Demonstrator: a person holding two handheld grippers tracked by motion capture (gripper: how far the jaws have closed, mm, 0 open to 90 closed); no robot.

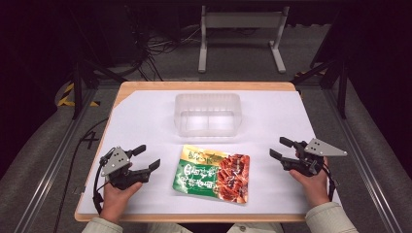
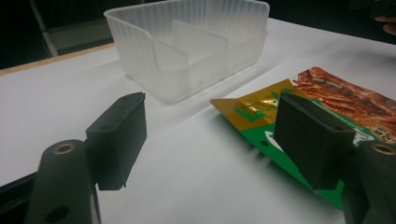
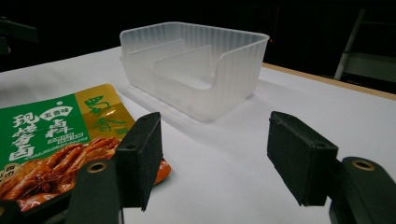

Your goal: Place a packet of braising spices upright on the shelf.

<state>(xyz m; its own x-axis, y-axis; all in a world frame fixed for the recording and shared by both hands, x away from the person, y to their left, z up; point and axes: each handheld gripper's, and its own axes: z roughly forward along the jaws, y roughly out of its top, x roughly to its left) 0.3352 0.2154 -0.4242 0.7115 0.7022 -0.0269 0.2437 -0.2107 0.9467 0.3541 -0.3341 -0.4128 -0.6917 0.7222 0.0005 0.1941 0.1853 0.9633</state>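
Green-and-gold foil snack pouch with a red food print (image 1: 212,173) lies flat on the white table sheet (image 1: 145,121), near the front edge and centred between both hands; the clear ribbed plastic bin with an inner divider (image 1: 208,114) stands just beyond it, apart. High view: left gripper (image 1: 149,158) sits to the pouch's left, jaws spread and empty, aimed rightward at it; right gripper (image 1: 278,148) sits to the pouch's right, jaws also parted with nothing between them. Judged by eye, the two gaps look about even, the left tips perhaps slightly closer. The pouch's longer sides run left to right, slightly skewed, so each short edge faces one gripper. Left gripper view: pouch's gold corner (image 2: 261,105) lies ahead and right, partly behind the right jaw; bin (image 2: 187,51) farther ahead. Right gripper view: pouch (image 3: 51,135) lies ahead and left, passing behind the left jaw; bin (image 3: 196,65) beyond centre. Likely next: an edge pinch from either side.
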